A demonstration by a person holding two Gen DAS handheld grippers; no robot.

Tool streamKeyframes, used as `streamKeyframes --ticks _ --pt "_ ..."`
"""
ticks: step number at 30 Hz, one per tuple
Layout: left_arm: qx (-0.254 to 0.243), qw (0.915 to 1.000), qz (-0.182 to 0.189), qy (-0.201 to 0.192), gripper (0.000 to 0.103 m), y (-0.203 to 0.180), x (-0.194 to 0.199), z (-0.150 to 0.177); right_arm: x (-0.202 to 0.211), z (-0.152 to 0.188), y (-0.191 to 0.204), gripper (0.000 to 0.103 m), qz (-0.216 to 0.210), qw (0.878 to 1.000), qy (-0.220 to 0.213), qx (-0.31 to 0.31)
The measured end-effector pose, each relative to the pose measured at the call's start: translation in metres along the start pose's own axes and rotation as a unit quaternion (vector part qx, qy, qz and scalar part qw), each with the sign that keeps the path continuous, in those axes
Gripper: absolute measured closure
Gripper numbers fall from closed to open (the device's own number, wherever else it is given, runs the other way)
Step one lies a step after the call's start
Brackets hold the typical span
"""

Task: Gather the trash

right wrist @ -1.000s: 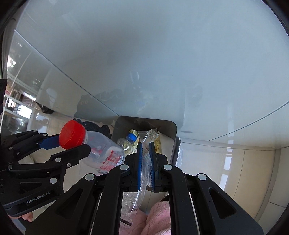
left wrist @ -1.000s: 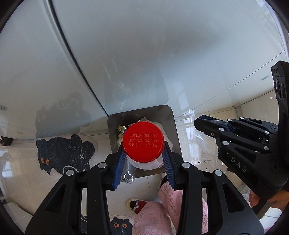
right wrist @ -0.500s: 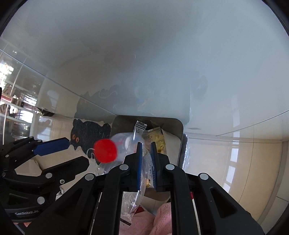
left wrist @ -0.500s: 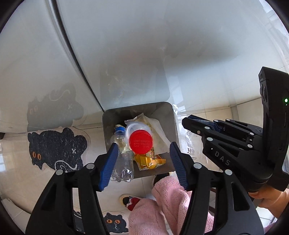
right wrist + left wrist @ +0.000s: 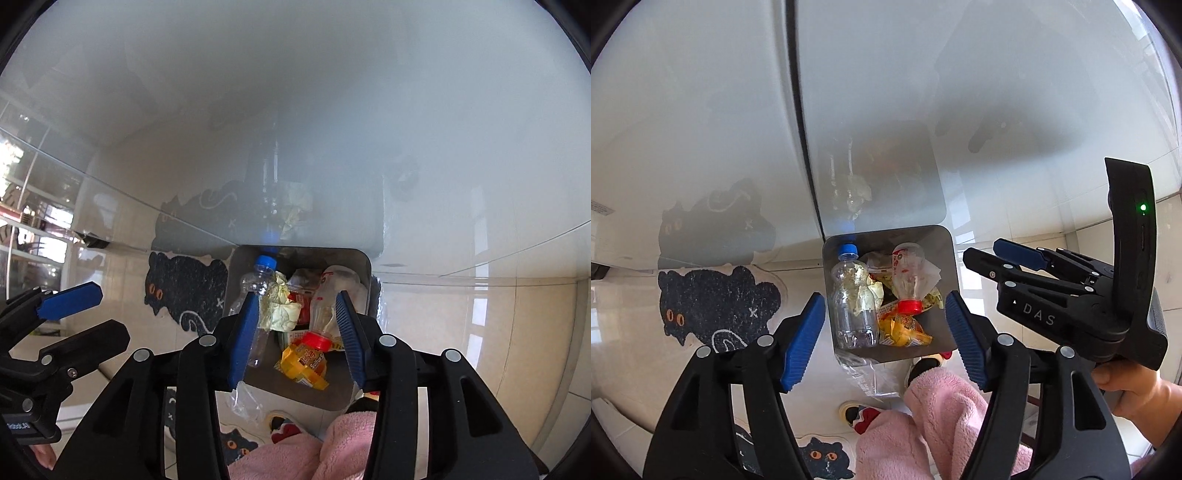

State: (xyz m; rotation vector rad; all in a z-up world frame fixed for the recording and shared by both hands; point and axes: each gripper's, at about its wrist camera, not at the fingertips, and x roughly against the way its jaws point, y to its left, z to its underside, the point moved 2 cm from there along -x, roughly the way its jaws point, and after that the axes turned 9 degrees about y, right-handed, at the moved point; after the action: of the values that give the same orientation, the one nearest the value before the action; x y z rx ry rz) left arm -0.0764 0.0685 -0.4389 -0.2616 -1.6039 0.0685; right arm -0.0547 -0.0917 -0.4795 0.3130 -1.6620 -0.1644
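Red-capped bottle [image 5: 908, 280] is now lying in the bin [image 5: 951, 295], both the left gripper [image 5: 885, 334] and right gripper [image 5: 297, 332] gaping wide and empty, so both drops are looking done.

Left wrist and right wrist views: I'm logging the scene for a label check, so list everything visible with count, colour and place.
bin: one, grey metal, on the floor against the white wall.
blue-cap bottle: one, clear, lying in the bin's left side.
red-cap bottle: one, clear, in the bin, cap toward the camera.
yellow wrapper: one, yellow-orange, at the bin's near end.
crumpled paper: one, pale yellow, between the bottles.
plastic film: one, clear, outside the bin at its near edge.
cat mats: at least two, black, on the floor left of the bin.
pink trousers: person's legs, bottom centre.
left tool: open, above the bin.
right tool: open, above the bin.
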Motion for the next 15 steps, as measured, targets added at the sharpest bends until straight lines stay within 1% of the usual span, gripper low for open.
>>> streamKeyframes --ticks 4,12,14,15 --pt "0.002 1.0 0.001 -0.005 0.039 0.002 0.007 0.005 0.01 0.001 0.002 0.058 -0.002 1.0 -0.007 -0.004" --pt "-0.007 0.9997 -0.006 -0.021 0.039 -0.003 0.014 0.01 0.012 0.014 0.013 0.057 0.003 1.0 -0.006 -0.002" --pt "-0.004 0.9996 -0.009 -0.025 0.036 -0.003 0.015 0.009 0.012 0.015 0.015 0.05 0.002 1.0 -0.006 -0.006" --pt "-0.001 0.9995 -0.011 -0.029 0.035 -0.003 0.016 0.009 0.012 0.016 0.015 0.049 0.003 1.0 -0.009 -0.007"
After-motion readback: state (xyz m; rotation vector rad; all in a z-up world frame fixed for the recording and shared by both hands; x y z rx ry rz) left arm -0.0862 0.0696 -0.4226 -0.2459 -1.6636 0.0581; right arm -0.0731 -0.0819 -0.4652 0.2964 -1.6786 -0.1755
